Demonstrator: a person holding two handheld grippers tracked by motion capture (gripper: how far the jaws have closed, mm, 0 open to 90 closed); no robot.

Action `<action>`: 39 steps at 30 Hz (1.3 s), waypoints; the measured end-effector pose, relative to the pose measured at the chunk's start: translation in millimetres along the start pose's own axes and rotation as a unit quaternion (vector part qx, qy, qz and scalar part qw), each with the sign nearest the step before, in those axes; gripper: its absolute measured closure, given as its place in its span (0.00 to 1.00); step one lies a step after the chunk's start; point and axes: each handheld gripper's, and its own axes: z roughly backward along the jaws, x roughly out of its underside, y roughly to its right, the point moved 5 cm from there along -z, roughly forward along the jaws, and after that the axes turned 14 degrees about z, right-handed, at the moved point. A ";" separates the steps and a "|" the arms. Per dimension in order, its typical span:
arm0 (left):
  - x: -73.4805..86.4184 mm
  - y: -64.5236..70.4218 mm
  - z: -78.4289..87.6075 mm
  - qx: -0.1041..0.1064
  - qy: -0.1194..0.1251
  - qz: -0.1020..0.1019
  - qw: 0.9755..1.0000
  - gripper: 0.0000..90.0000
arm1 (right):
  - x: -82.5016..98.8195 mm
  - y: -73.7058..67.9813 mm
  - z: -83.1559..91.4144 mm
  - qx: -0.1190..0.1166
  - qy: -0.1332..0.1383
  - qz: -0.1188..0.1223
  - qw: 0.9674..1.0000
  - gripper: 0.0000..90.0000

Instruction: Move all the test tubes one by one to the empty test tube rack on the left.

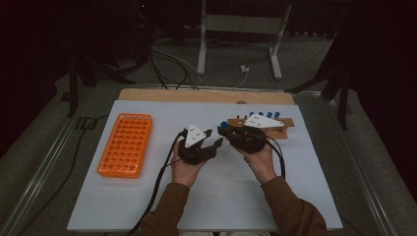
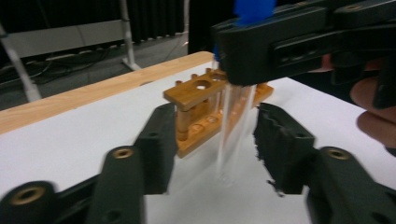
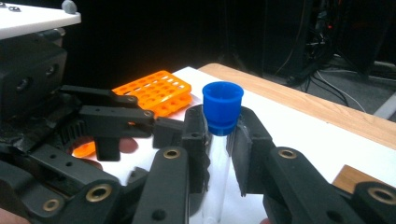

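- Nearest the lens in the right gripper view, the right gripper point(image 3: 219, 154) is clenched on a clear test tube point(image 3: 215, 177) just under its blue cap point(image 3: 222, 106). The tube stands upright, likely so the bare glass below hangs free for a second grip.
- In the left gripper view that glass point(image 2: 233, 126) hangs between the left gripper's point(image 2: 212, 140) black jaws. A gap shows on either side, so this tool is not yet gripping. Its jaws stand part-closed around the tube, which reads as a hand-over being set up.
- From above, the left gripper point(image 1: 209, 140) sits at 9 o'clock of the right gripper point(image 1: 227, 132), the two nearly tip to tip near the table's point(image 1: 221, 196) middle.
- The wooden rack point(image 1: 282, 123), with more blue-capped tubes, lies at 3 o'clock of the right gripper, close behind it, probably the tube's source.
- The orange rack point(image 1: 125, 145) waits at 9 o'clock, well apart on the left hand's side. That would explain passing the tube leftward.
- The tube is held above the table, its bottom close to the surface.
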 end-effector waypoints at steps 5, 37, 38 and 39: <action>0.6 2.8 -1.0 0.010 0.002 -0.002 1.000 0.69 | 0.5 -4.4 -2.5 -0.010 -0.002 0.004 1.000 0.85; -0.5 -21.8 23.5 -0.016 0.012 0.000 1.000 0.87 | 19.2 21.1 24.6 0.072 -0.024 0.004 0.997 0.00; -0.9 -23.6 25.9 -0.017 0.013 0.000 1.000 0.87 | 19.2 21.1 24.6 0.072 -0.024 0.004 0.997 0.00; -1.2 -25.0 27.9 -0.018 0.015 0.000 1.000 0.87 | 23.7 25.0 29.5 0.081 -0.026 0.001 0.996 0.00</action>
